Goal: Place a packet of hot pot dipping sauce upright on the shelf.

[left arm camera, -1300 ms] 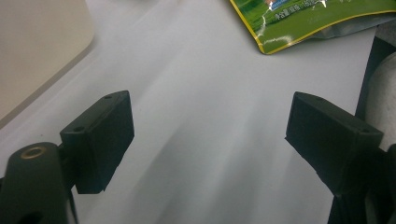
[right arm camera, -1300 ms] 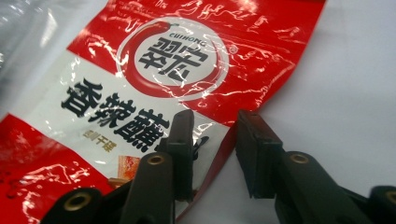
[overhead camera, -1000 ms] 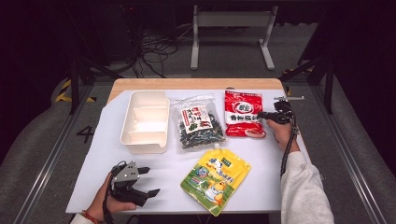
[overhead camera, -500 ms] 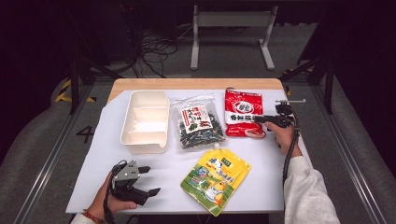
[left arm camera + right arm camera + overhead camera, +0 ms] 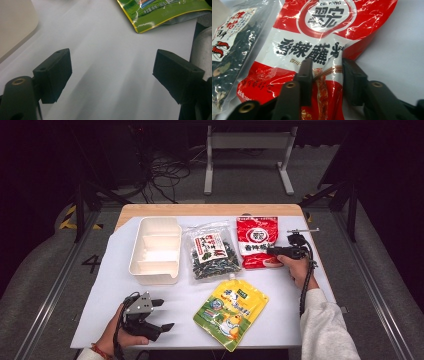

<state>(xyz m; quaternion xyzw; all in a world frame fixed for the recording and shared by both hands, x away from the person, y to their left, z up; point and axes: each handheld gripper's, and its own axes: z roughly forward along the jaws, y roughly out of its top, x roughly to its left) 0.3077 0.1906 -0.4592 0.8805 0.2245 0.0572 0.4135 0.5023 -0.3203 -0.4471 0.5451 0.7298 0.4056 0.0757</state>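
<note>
Nearest us our left gripper (image 5: 161,315) rests wide open on the white table (image 5: 115,270), while farther off our right gripper (image 5: 325,75), its jaws just closing, pinches the red packet's (image 5: 317,37) crinkled edge

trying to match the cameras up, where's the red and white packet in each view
high view: red and white packet lies at the far right of the table, with the right gripper at its right edge.
left gripper view: not in it.
right gripper view: packet spans the centre; the jaws pinch a raised fold of it.
shared landmark: clear bag of dark snacks, lying left of the packet.
</note>
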